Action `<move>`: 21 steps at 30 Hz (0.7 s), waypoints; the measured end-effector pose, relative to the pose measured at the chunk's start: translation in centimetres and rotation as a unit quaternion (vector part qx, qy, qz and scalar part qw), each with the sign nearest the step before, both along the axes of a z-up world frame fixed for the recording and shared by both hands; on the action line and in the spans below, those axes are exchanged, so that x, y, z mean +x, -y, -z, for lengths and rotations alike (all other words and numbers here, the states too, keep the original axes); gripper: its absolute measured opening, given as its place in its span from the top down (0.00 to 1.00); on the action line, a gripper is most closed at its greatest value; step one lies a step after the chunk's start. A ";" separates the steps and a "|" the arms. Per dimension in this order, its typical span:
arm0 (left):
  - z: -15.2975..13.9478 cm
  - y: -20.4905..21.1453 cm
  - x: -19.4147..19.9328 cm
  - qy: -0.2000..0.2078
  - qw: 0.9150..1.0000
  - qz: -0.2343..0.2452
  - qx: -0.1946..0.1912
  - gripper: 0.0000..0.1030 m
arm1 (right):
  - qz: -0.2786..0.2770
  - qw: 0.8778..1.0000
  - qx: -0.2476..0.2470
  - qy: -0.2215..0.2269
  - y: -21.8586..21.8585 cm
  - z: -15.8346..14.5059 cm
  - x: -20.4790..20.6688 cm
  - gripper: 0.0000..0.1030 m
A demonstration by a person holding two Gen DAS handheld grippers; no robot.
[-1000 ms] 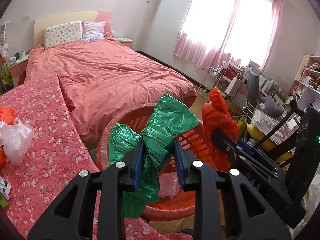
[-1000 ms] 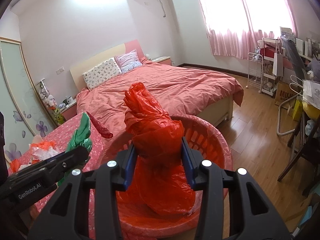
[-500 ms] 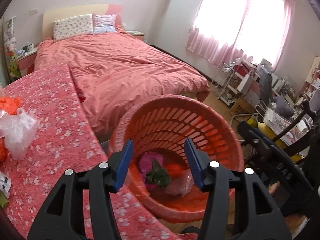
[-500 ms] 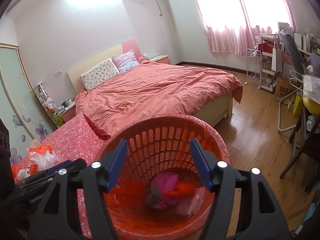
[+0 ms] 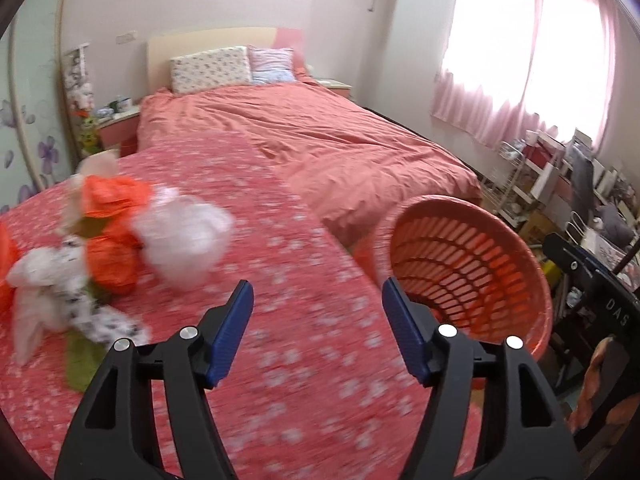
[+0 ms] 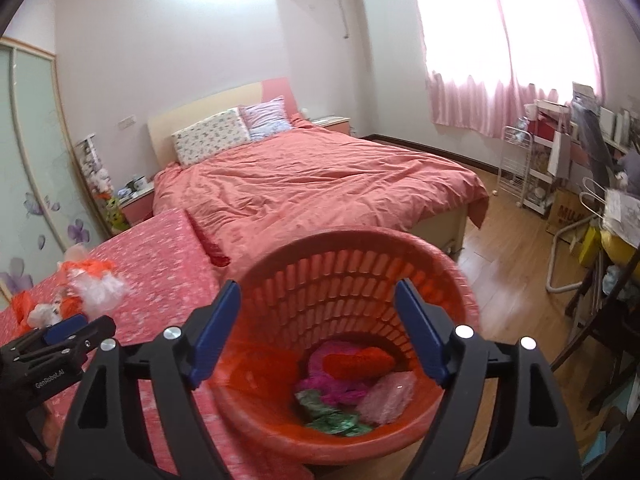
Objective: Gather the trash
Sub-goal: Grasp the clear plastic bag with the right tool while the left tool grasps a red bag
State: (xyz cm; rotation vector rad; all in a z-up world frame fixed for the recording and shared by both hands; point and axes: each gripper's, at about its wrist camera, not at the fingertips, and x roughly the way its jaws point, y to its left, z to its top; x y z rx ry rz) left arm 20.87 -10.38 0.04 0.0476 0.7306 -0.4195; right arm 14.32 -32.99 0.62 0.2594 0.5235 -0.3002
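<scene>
An orange slatted basket (image 6: 360, 256) stands beside the floral table (image 6: 160, 248); inside lie red, pink and green crumpled bags (image 6: 352, 376). My right gripper (image 6: 318, 332) hangs over the basket, its jaws opening with nothing between them. My left gripper (image 5: 318, 332) is over the floral table (image 5: 280, 280), jaws opening and empty, with the basket (image 5: 472, 264) to its right. A blurred pile of orange, white and patterned plastic bags (image 5: 112, 240) lies on the table's left side, ahead and left of the left gripper. In the right wrist view the same trash pile (image 6: 80, 292) sits just beyond the left gripper (image 6: 60, 340).
A bed with a salmon duvet (image 6: 320, 184) lies beyond the table and basket. Wooden floor (image 6: 512, 264) opens to the right, then a wire rack (image 6: 520, 168), a chair and cluttered shelves (image 5: 580, 200) along the window wall. A nightstand (image 5: 116, 128) stands at the bed's head.
Both grippers let go of their bags, green from the left and red from the right, which now lie in the basket. The left gripper swung left over the table toward the trash pile; both jaws widened.
</scene>
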 end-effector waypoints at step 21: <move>0.2 -21.0 1.0 0.004 0.977 -0.213 0.007 0.35 | -0.176 0.983 -0.013 -0.042 -18.8 0.4 8.6 0.25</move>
